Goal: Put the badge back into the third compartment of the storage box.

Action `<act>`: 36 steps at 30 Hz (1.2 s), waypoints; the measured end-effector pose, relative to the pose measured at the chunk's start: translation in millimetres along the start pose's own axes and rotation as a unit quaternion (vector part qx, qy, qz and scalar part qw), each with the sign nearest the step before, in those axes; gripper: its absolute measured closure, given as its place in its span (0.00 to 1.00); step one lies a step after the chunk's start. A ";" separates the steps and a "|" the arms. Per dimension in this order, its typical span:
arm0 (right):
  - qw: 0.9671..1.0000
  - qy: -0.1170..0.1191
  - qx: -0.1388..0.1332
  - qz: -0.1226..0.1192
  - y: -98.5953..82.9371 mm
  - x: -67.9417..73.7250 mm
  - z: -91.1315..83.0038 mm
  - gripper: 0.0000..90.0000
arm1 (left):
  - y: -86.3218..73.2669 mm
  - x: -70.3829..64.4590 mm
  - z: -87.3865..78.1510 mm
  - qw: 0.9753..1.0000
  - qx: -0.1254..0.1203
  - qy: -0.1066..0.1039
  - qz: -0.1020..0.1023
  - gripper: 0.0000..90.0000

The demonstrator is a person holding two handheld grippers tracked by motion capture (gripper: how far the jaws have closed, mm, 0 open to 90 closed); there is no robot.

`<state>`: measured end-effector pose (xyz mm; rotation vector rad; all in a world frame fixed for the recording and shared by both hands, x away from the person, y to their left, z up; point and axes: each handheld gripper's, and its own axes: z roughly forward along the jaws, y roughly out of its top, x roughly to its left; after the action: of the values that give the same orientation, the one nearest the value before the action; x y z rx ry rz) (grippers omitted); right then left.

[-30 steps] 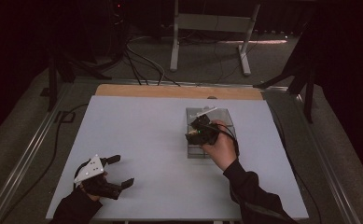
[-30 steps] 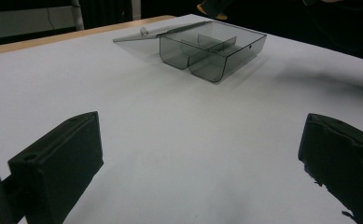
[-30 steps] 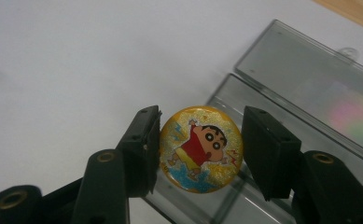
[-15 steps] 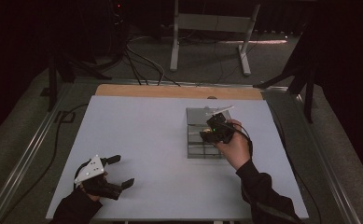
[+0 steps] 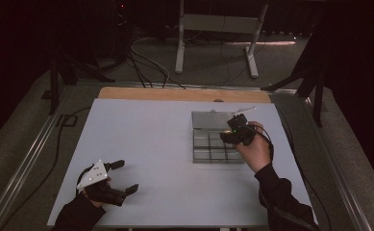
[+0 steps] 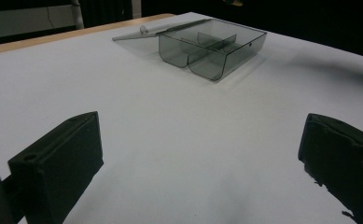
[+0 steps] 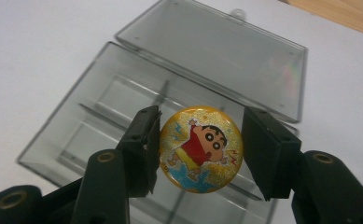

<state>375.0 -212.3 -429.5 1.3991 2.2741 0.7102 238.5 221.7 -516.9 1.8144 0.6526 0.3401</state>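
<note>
Dark curtains and trailing cables ring the pale grey table (image 5: 151,144), where a clear smoke-tinted compartment box (image 5: 218,144) sits with its hinged lid (image 7: 226,51) laid flat open behind it. Looking on, I see the right gripper (image 7: 200,151) poised above the box, its jaws closed on the rim of a round glittery cartoon badge (image 7: 201,149), one jaw pressed to each side, the printed face turned toward the camera. Below and beyond the jaws lie the divided cells. To do this step well, I would judge the badge should be lowered until it hangs well inside one cell's walls, clear of the dividers directly beneath the jaws, then released with a small opening, so it drops flat rather than catching on edge across a partition. The left gripper (image 5: 115,180) rests on the table well apart from the box, jaws spread wide and holding nothing; from between them the box lies far ahead.
</note>
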 end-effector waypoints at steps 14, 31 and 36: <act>0.999 -0.018 0.004 0.035 -6.8 -27.8 2.2 0.53 | 0.0 -0.4 0.4 1.000 0.002 0.000 0.002 0.00; 0.998 -0.018 0.025 0.051 -15.7 -34.4 26.6 0.53 | -0.3 0.0 0.7 1.000 0.003 -0.001 0.002 0.00; 0.998 -0.016 0.032 0.047 -16.6 -32.1 35.1 0.53 | -0.6 0.0 0.7 1.000 0.005 0.000 0.002 0.00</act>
<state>396.7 -239.7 -465.8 1.5440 2.2378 0.6439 238.7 221.3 -517.7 1.8250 0.6503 0.3399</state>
